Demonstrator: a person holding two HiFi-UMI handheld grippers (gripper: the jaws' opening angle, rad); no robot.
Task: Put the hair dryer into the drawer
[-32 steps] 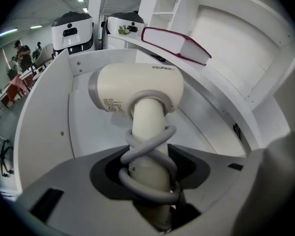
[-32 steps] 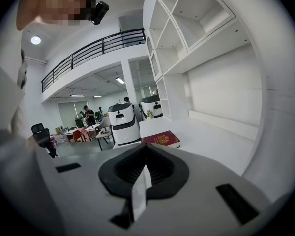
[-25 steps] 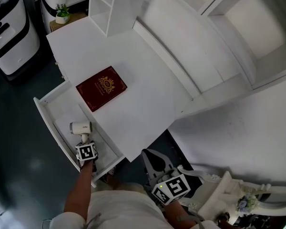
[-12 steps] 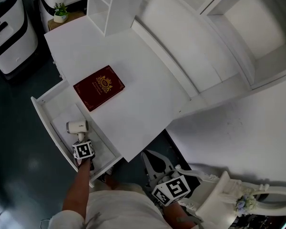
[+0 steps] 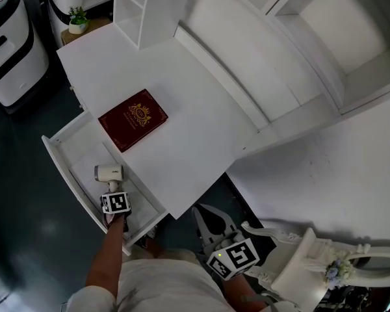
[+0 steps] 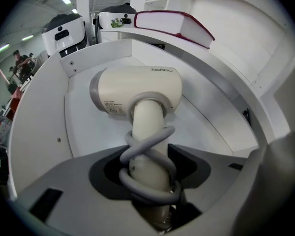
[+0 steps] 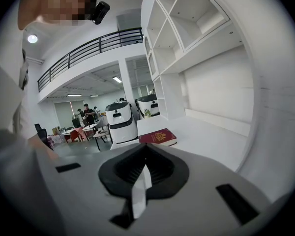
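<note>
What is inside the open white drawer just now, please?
A cream hair dryer with a grey cord wound round its handle lies in the white drawer, handle between the jaws of the left gripper. The floor beneath them is covered.

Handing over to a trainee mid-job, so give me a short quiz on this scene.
1. True or false: the hair dryer lies on top of the red book.
2. What stands between the left gripper's jaws? A) the book B) the dryer's handle C) nothing
3. How do the right gripper's jaws stand?
Key: 1 false, it lies in the open drawer; 2 B; 3 together, nothing between them.
</note>
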